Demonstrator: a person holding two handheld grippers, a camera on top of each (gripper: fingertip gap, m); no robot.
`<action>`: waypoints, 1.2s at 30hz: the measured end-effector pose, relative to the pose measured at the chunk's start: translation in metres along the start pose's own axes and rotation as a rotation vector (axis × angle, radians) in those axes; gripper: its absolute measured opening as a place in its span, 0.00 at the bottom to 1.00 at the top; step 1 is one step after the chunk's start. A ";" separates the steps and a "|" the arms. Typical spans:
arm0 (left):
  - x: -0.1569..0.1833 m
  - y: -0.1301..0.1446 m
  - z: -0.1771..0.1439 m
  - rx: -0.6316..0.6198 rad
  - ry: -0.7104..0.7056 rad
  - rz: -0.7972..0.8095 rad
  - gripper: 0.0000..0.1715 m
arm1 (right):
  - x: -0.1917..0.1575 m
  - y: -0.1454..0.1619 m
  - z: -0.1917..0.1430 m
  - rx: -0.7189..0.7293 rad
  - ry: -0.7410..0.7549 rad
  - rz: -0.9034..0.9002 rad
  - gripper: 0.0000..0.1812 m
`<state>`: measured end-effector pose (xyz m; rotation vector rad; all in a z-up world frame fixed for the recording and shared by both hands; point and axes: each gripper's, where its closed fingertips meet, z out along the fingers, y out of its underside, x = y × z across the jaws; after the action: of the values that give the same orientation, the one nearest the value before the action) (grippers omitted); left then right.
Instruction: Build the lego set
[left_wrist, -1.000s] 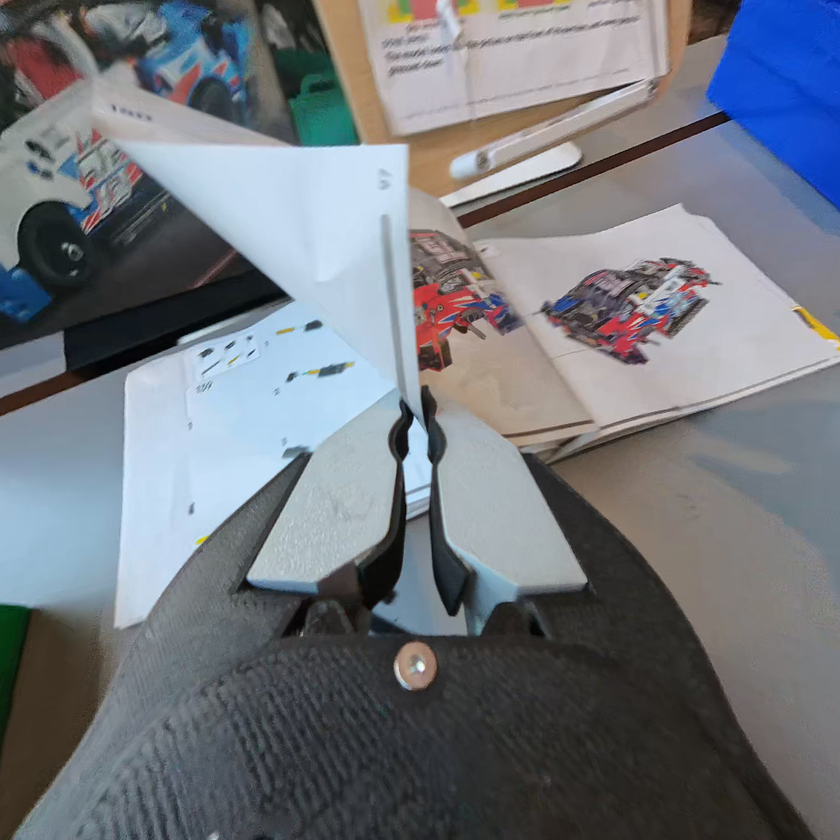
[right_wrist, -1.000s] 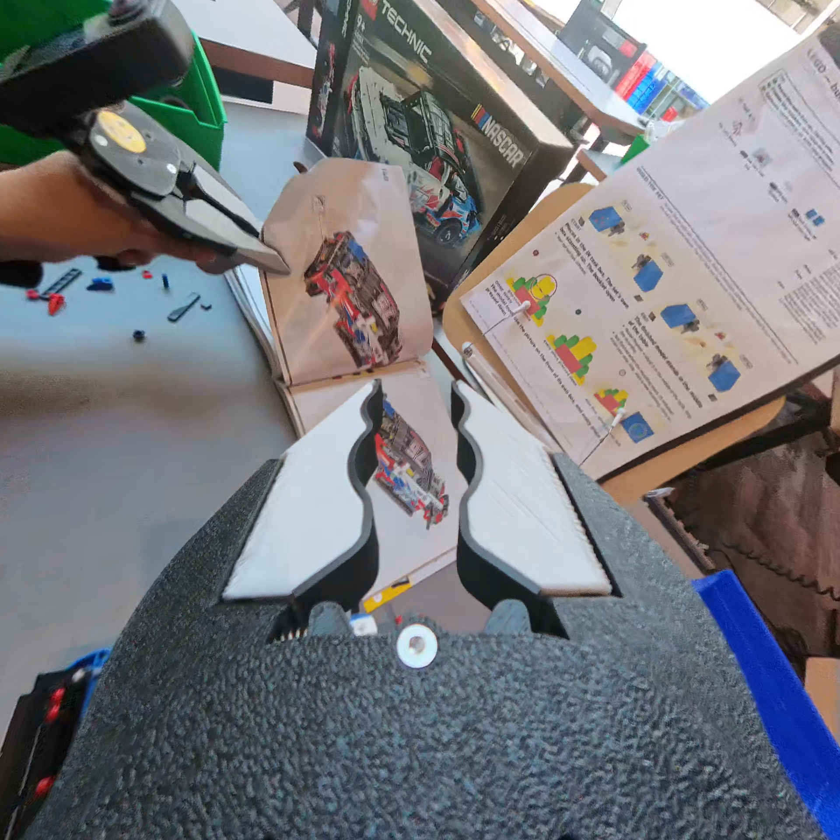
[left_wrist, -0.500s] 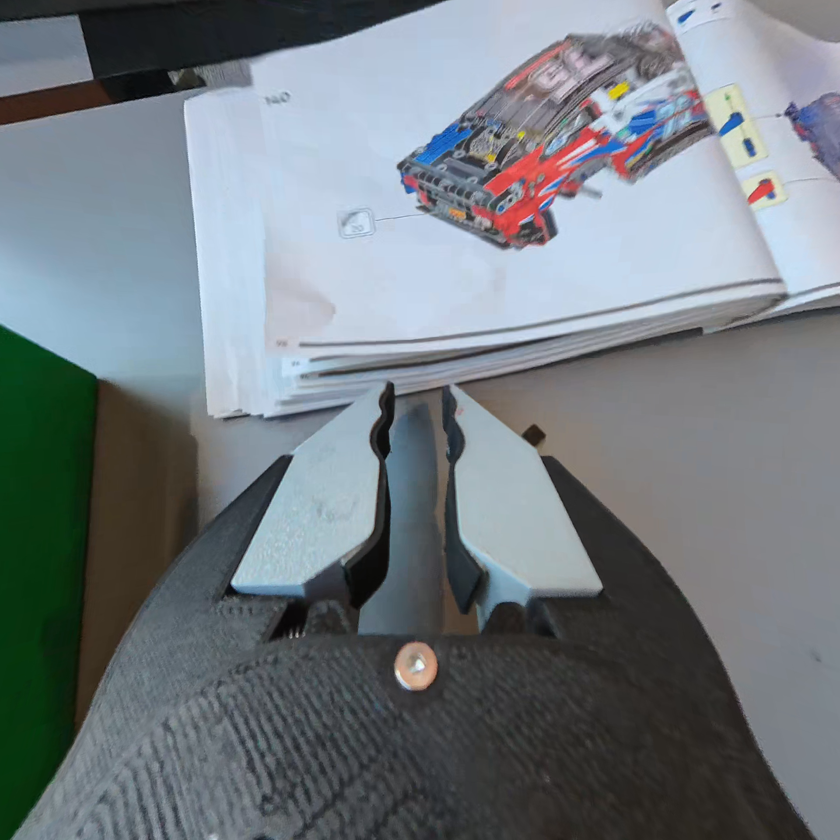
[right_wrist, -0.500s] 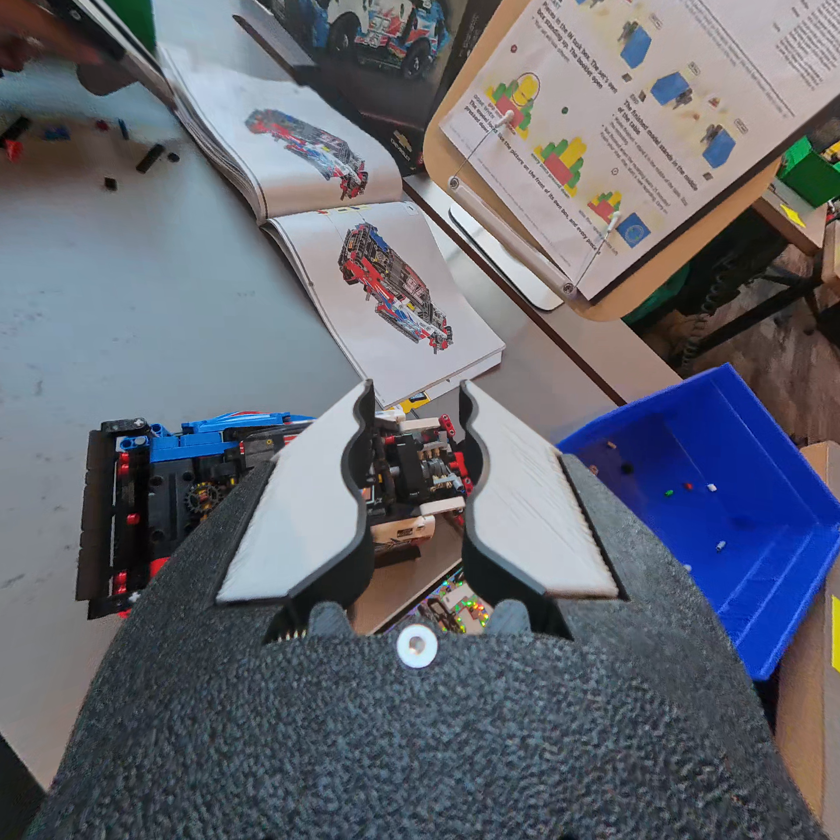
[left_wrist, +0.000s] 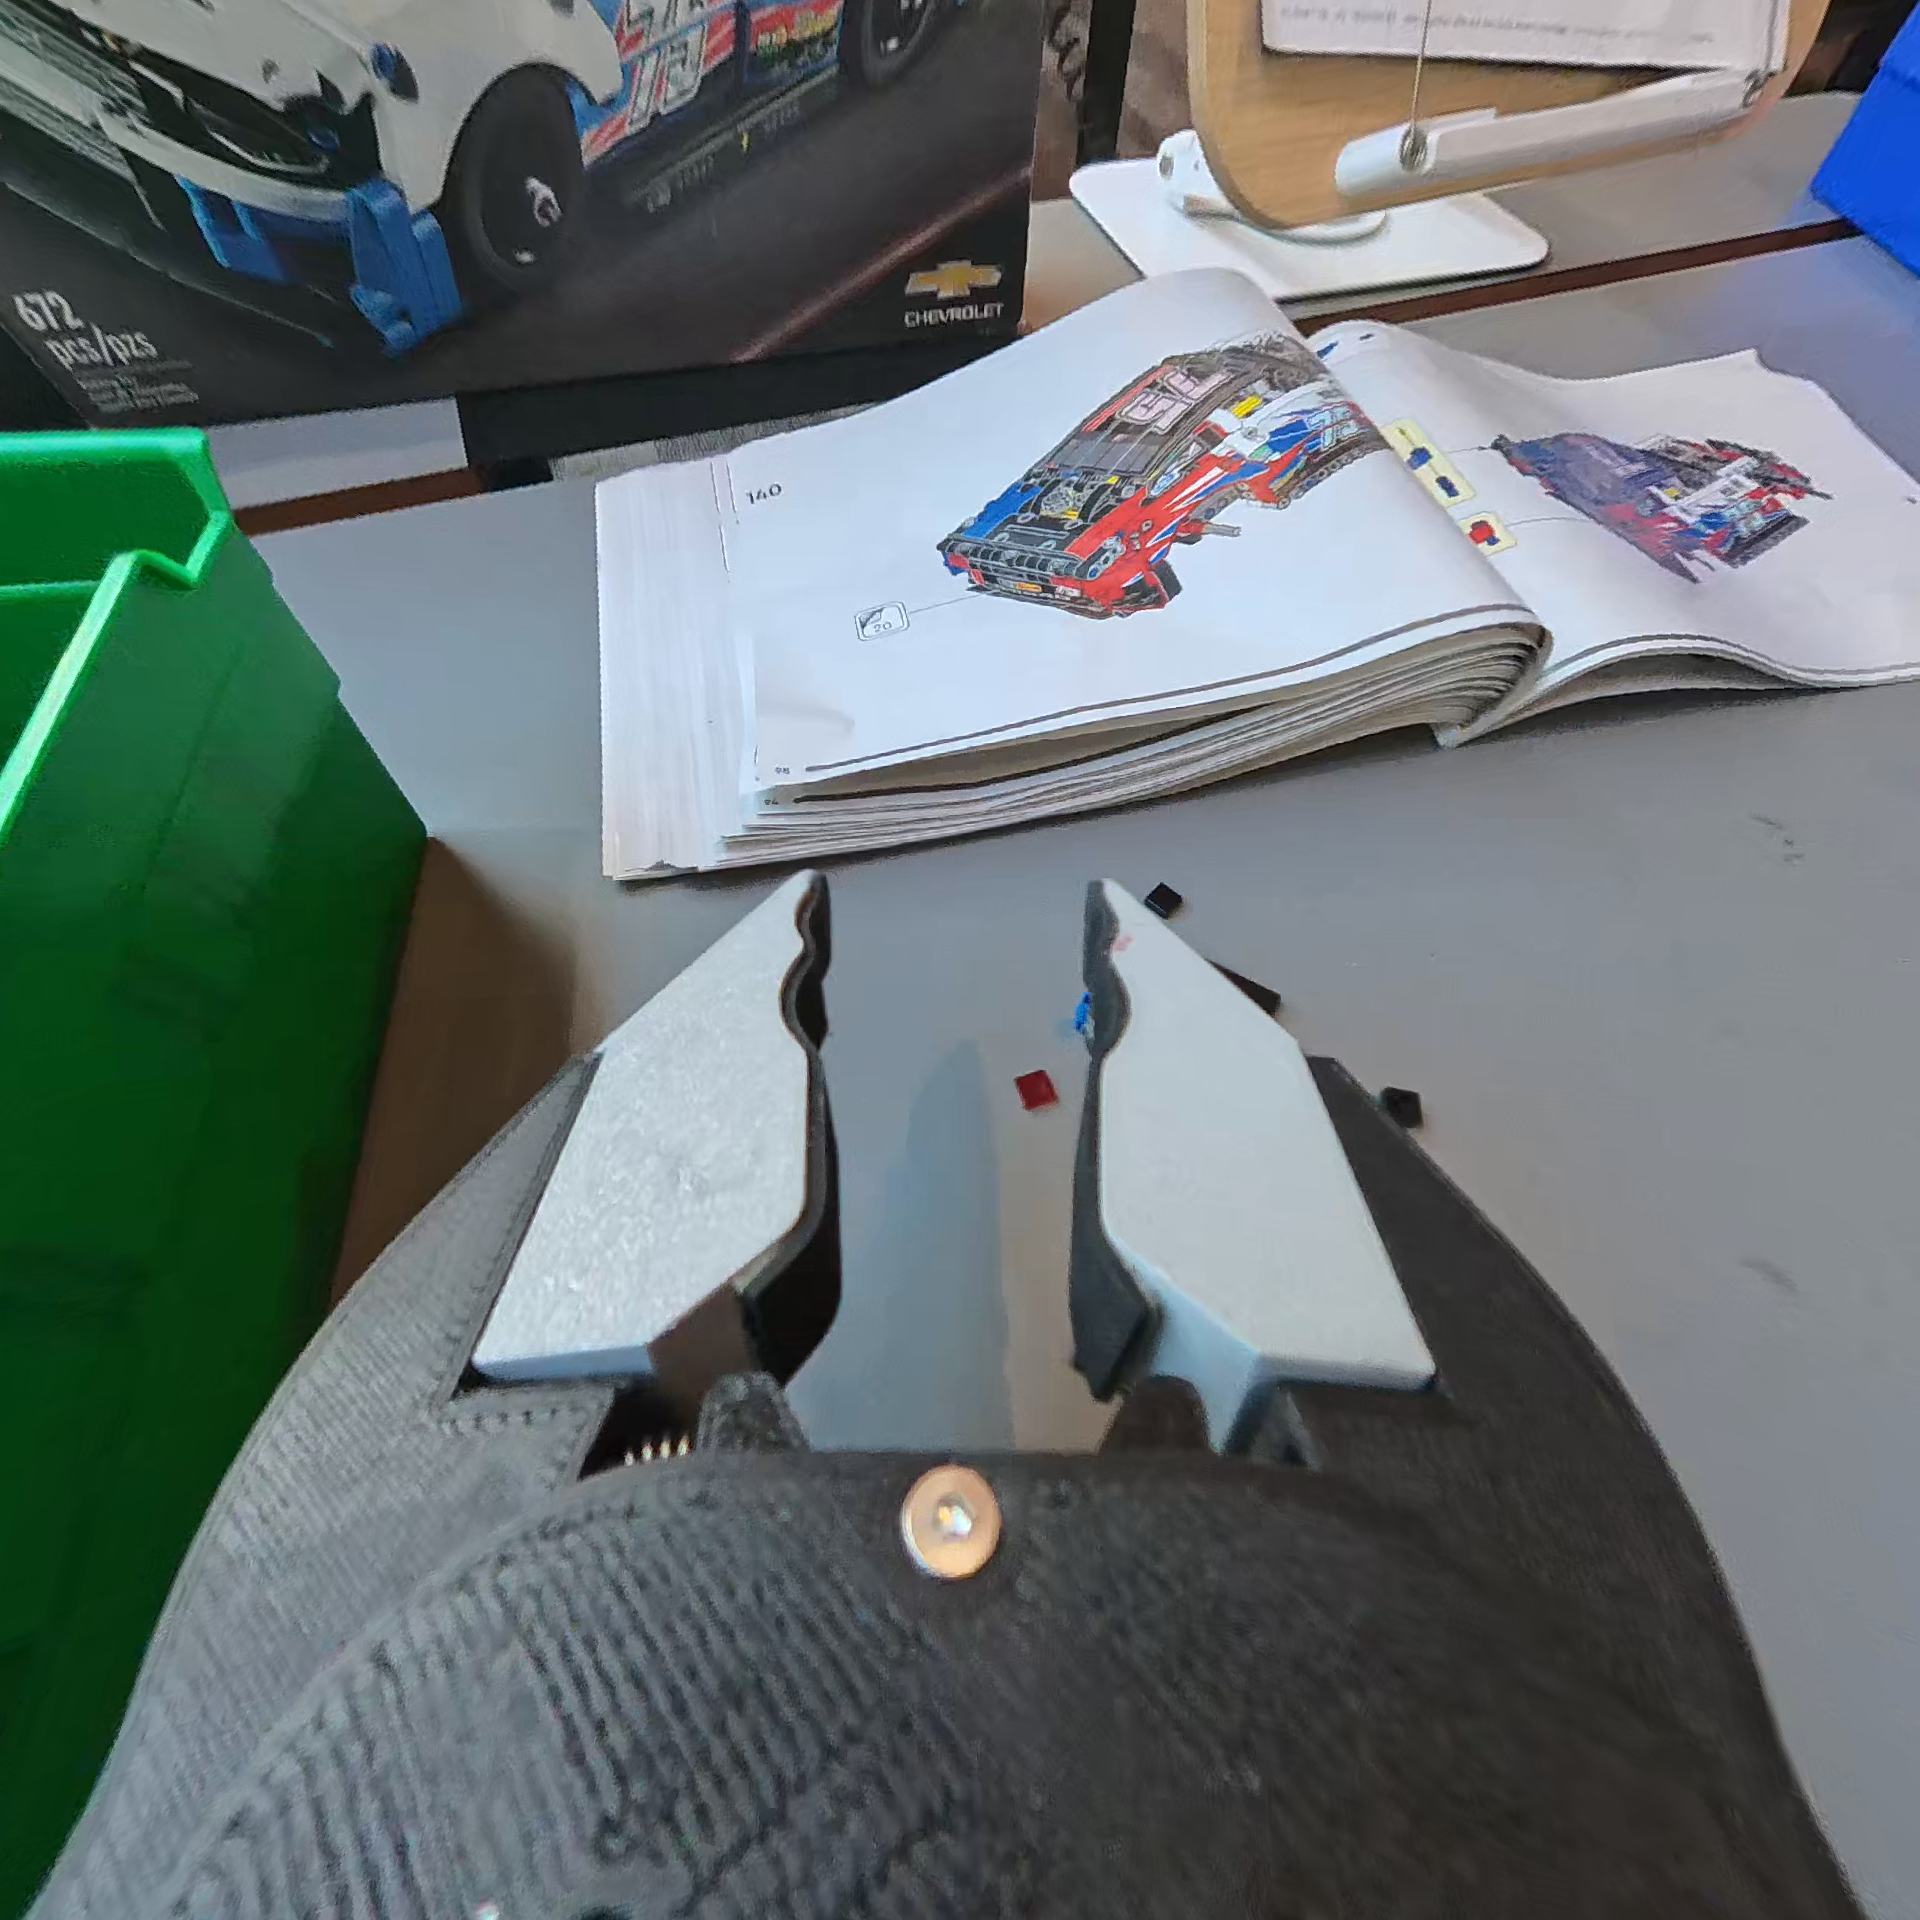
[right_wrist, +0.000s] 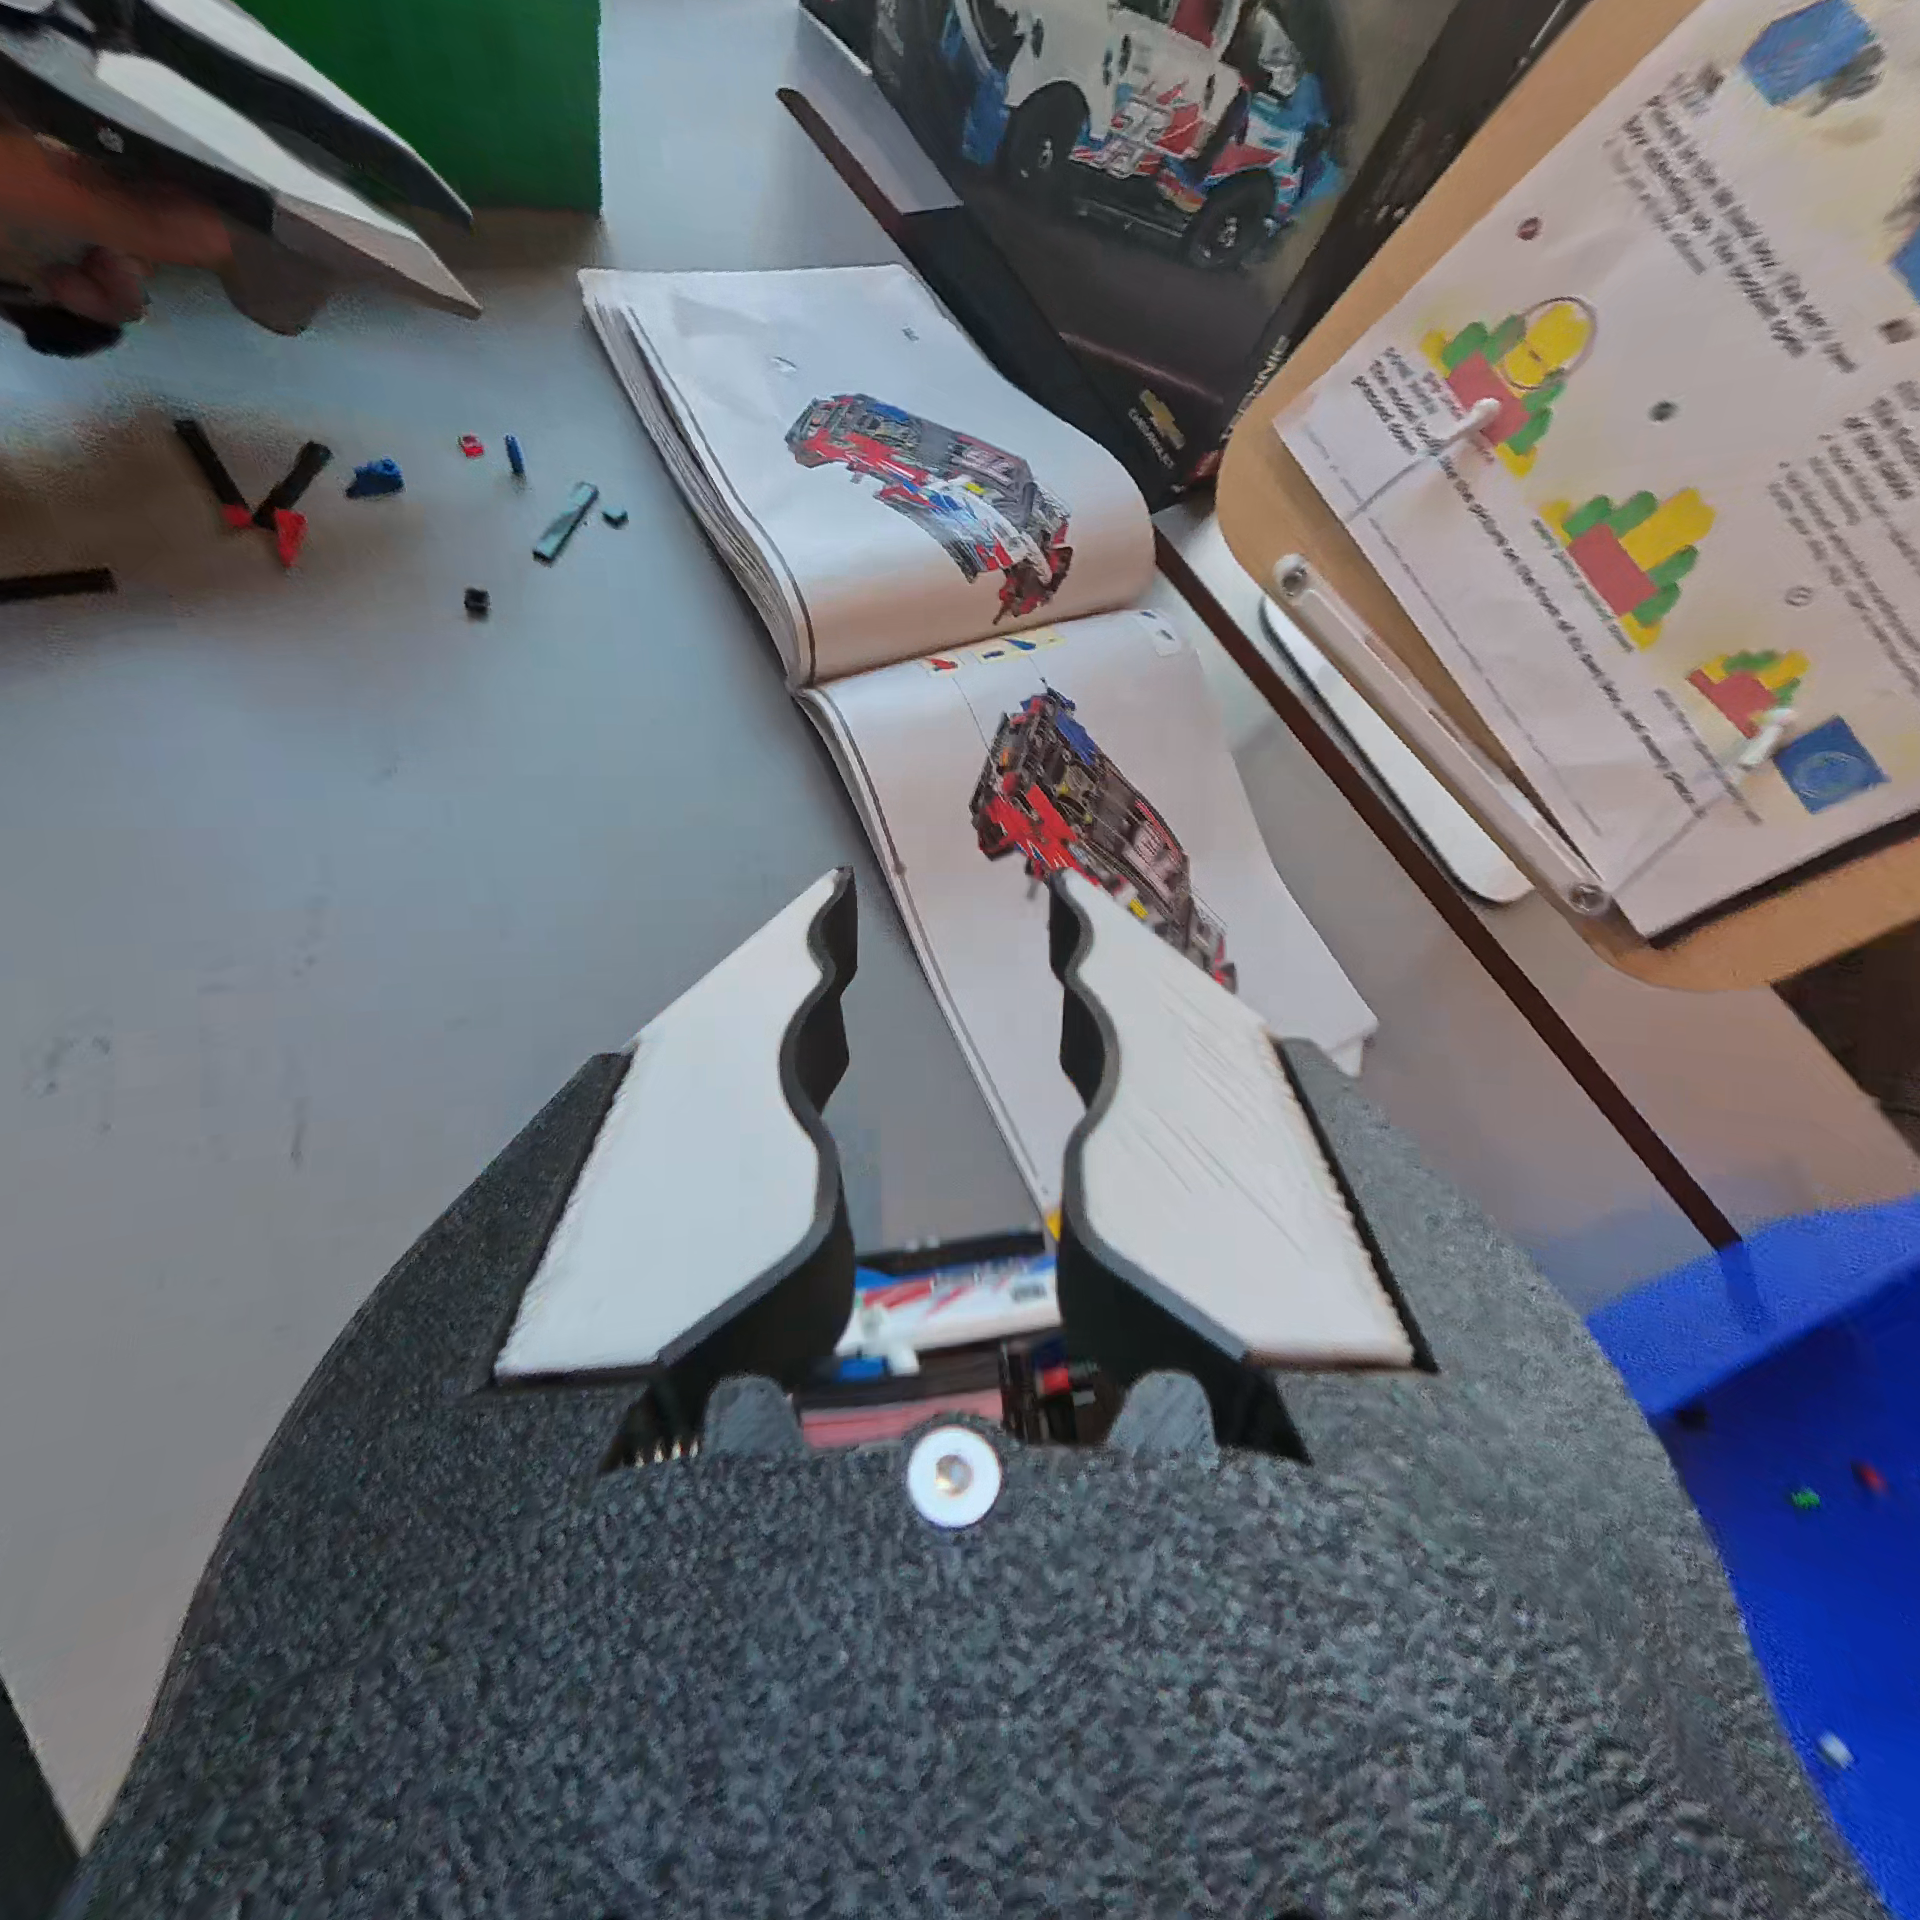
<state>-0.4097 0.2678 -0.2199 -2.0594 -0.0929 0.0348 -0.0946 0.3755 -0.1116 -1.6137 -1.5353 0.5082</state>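
Observation:
The open instruction booklet (left_wrist: 1143, 582) lies flat on the grey table and also shows in the right wrist view (right_wrist: 935, 468). My left gripper (left_wrist: 956, 904) is open and empty, just short of the booklet's near edge, over loose pieces: a red tile (left_wrist: 1032, 1091), a blue bit (left_wrist: 1081, 1013) and black bits (left_wrist: 1162, 899). My right gripper (right_wrist: 951, 894) is open and empty over the booklet's right page. The partly built car (right_wrist: 956, 1299) shows between its fingers, mostly hidden. The left gripper (right_wrist: 312, 239) appears far left, above scattered pieces (right_wrist: 374, 478).
A green bin (left_wrist: 156, 935) stands close on the left. The set's box (left_wrist: 520, 156) stands behind the booklet. A wooden stand with a sheet (right_wrist: 1610, 520) is at the back right. A blue bin (right_wrist: 1766, 1455) with a few small pieces sits at the right. Tip to tip, the grippers are about 35 centimetres apart. It is some 7 centimetres from my left tips to the red tile (left_wrist: 1032, 1091). Look for it in the right wrist view (right_wrist: 472, 446) too.
The left gripper let go of the page, which now lies flat, opened wider and drew back over the loose pieces. The right gripper swung over the car toward the booklet.

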 end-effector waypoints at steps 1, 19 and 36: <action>-0.002 0.000 0.000 0.023 -0.002 0.012 0.27 | -0.002 -0.008 0.020 -0.013 -0.027 0.015 0.20; 0.006 0.015 -0.001 0.034 0.108 0.020 0.23 | -0.034 -0.013 0.293 -0.458 -0.224 -0.120 0.13; 0.004 0.019 0.002 0.021 0.090 0.049 0.24 | -0.048 -0.059 0.218 -0.256 -0.374 -0.055 0.09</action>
<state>-0.4049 0.2610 -0.2374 -2.0393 0.0137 -0.0261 -0.3064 0.3867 -0.2023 -1.7315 -1.9838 0.6297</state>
